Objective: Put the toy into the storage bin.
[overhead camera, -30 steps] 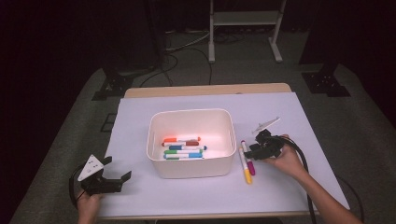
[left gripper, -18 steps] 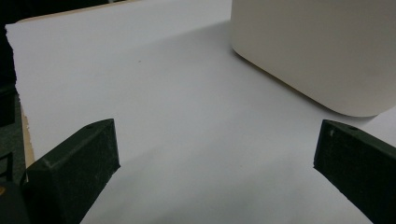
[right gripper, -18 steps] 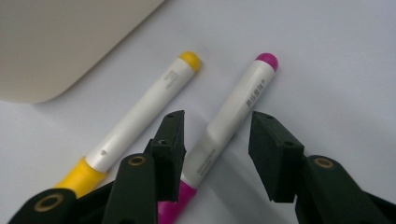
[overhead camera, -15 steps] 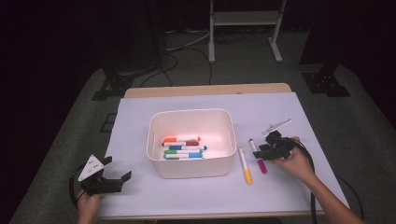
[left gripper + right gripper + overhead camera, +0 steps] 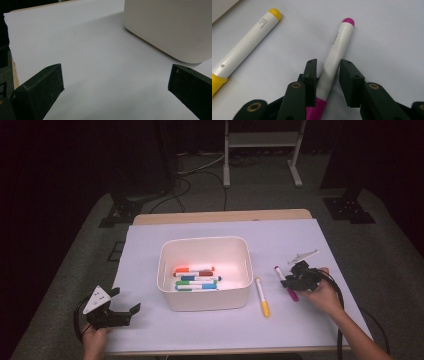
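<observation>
Magenta marker (image 5: pixel 337 53) between right gripper (image 5: pixel 327 72) jaws

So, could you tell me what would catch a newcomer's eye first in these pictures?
Probably the white tub in the middle of the table, with a handful of coloured markers lying inside. Next, the right tool, whose jaws have just been closing around a pink marker lying to the tub's right, with a yellow marker between it and the tub. The left tool waits open near the table's front left corner.
</observation>
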`<state>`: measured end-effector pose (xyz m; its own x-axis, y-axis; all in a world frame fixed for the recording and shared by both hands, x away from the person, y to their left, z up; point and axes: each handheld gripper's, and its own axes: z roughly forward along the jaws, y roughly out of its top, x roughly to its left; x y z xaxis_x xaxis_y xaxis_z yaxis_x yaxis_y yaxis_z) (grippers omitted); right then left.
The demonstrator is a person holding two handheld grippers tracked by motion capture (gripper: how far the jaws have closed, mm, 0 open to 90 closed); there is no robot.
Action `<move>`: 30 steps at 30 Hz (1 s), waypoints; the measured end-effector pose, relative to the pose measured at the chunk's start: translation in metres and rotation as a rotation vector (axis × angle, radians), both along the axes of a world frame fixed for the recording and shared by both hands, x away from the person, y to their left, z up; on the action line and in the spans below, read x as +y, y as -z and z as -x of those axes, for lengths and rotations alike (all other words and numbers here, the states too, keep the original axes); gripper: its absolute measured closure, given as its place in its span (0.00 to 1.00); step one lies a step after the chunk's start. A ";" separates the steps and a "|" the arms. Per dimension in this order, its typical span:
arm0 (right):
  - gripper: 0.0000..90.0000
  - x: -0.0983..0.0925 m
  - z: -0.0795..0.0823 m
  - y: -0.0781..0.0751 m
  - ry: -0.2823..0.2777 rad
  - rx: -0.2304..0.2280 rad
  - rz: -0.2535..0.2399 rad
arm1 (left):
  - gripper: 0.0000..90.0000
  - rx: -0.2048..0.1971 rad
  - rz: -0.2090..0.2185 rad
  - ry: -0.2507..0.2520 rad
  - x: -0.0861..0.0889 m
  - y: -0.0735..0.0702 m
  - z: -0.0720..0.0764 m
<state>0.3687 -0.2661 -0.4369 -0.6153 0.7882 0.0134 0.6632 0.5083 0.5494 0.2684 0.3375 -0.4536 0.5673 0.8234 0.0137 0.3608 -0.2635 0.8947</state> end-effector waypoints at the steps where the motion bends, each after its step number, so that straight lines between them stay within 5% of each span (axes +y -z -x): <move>1: 0.77 0.001 0.000 0.001 0.006 -0.003 0.010 | 0.00 -0.001 -0.004 0.001 0.000 0.000 0.000; 4: 0.84 0.001 0.000 0.000 0.011 -0.001 0.011 | 0.00 -0.001 -0.005 0.001 -0.001 0.000 0.000; 15: 0.84 -0.006 0.006 -0.008 -0.013 0.055 -0.055 | 0.00 0.001 -0.004 0.000 -0.001 0.000 0.000; 30: 0.84 -0.006 0.028 -0.070 -0.085 0.026 -0.189 | 0.00 -0.003 -0.007 -0.002 -0.001 0.000 0.000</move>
<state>0.3406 -0.2721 -0.3672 -0.6772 0.7152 0.1727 0.6372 0.4527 0.6238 0.2685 0.3367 -0.4538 0.5656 0.8244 0.0208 0.3588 -0.2687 0.8939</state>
